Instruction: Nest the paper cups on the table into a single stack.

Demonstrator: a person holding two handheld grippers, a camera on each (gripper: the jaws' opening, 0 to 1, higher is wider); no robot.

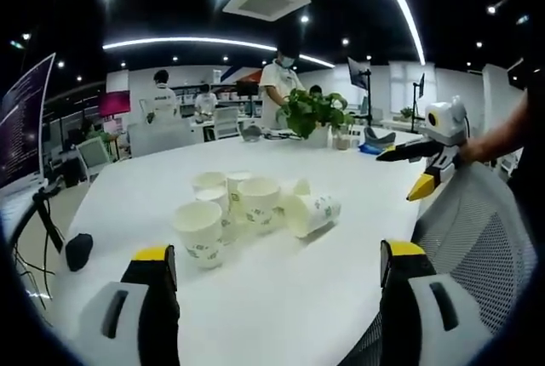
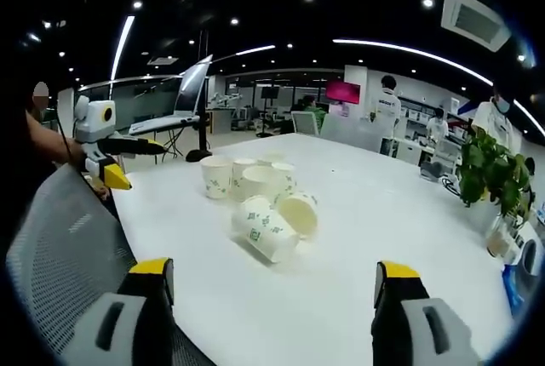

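Paper cups [image 1: 247, 204] loose on table [image 1: 281, 298], both grippers [image 1: 271, 277] [image 2: 271, 285] level, jaws apart.

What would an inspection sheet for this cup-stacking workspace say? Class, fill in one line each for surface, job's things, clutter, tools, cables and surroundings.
Surface: white table, mostly bare.
Job's things: paper cups clustered mid-table, several upright, at least two on their sides; none stacked yet.
Clutter: potted plant at the far edge; dark object at the left edge.
Tools: left tool and right tool both open, holding nothing, short of the cups.
Cables: cable near the monitor.
Surroundings: mesh chair, people, open office.
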